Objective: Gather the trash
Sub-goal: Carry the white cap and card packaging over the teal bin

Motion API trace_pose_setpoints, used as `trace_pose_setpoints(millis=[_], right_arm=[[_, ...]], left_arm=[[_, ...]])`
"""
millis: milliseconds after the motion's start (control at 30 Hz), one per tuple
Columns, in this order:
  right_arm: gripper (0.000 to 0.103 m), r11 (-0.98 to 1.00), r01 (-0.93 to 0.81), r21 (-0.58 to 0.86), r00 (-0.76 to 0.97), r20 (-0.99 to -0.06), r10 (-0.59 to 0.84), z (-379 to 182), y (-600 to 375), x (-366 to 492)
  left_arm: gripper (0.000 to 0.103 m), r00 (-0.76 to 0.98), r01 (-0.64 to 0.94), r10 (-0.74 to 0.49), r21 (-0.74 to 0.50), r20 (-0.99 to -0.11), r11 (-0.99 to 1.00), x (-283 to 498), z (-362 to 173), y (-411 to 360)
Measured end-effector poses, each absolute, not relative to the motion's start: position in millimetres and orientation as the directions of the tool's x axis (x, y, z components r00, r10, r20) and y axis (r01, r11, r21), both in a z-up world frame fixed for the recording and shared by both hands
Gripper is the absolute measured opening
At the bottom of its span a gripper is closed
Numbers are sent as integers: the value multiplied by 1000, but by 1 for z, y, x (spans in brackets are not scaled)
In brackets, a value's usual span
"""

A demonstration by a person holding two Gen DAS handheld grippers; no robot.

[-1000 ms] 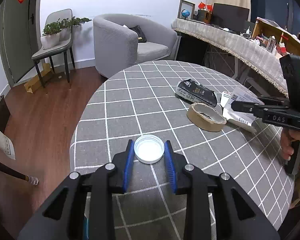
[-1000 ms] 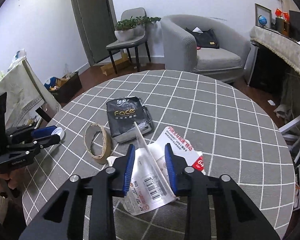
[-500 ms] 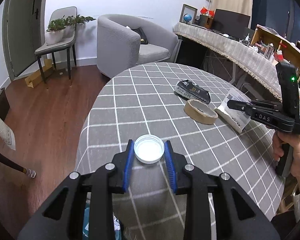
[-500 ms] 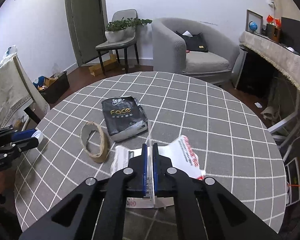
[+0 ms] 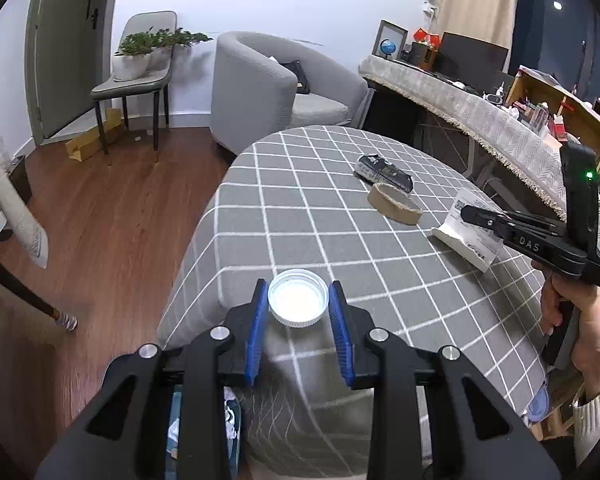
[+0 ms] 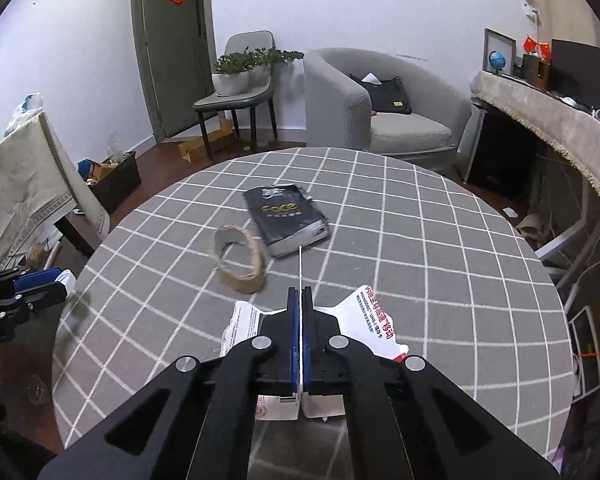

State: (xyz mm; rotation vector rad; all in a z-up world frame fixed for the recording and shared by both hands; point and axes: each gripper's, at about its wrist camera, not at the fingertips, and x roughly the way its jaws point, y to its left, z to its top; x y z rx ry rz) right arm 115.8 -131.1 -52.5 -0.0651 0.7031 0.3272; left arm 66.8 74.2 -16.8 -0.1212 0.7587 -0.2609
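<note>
Grey checked tablecloth [image 6: 380, 216] is covering a round table, with a grey armchair [image 6: 380, 112] and a chair holding a potted plant sitting further back against the wall.

Low center in the left wrist view, the left gripper [image 5: 298, 300] is pinching a white bottle cap [image 5: 298, 303] between its blue pads, jaws only slightly apart and pressing on the cap's rim, with the table edge showing right under it.

At the bottom middle of the right wrist view, the right gripper [image 6: 299, 308] is clamping down on a torn white mailer bag [image 6: 374, 320]; its jaws have just been closing and are now squeezing a thin fold of the plastic that's sticking up between the pads. The rest of the bag is spreading out to both sides under the fingers.

Further up toward center, an empty tape roll [image 6: 240, 260] is lying beside a black "Face" tissue pack [image 6: 286, 218], the two looking just about touching.
</note>
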Motion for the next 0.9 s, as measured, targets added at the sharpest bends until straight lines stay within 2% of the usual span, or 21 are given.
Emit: trace_pose_setpoints(millis=[433,900], right_arm=[[1,922,-380,73,723,-599,345,-35,-93,78],[1,858,-507,87,666,-593,453,-29,-12,64]], left_arm=[[33,717,117,-214,-188,-663,975,36,-21,109],[33,674,11,-138,-177,-726,984,24,-42,167]])
